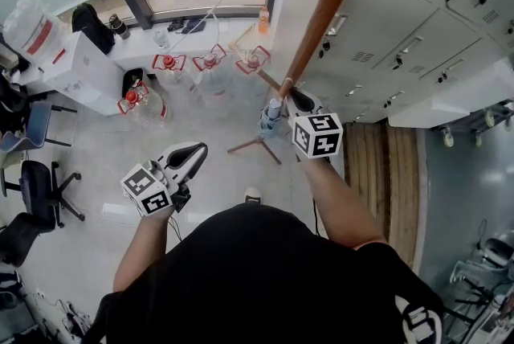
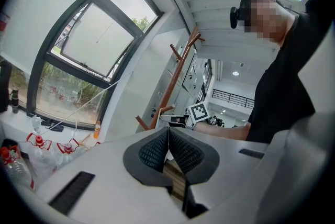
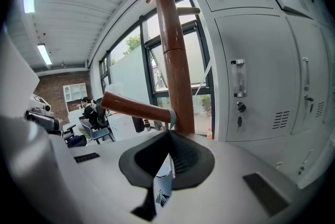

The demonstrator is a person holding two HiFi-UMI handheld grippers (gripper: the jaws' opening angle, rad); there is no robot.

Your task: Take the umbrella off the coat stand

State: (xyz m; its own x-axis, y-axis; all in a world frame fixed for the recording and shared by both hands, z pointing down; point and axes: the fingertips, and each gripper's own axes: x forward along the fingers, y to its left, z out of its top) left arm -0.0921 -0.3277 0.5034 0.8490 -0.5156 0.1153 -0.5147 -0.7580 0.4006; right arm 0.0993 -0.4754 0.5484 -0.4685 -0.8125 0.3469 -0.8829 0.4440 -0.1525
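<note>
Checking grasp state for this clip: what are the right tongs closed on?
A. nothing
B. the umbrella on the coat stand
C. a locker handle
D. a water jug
B: the right tongs are shut on the umbrella, whose strap loops over a peg of the coat stand.

Left hand-held gripper (image 2: 168, 133) closed; right hand-held gripper (image 3: 169, 135) seemingly pinches umbrella (image 3: 163, 185).

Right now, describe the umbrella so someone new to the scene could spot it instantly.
Find the tall reddish-brown wooden coat stand beside the pale grey metal lockers. From its low side peg hangs a pale-blue folded umbrella by a loop, with the right gripper shut on it. It is the only thing hanging there; the other visible pegs are bare.
</note>
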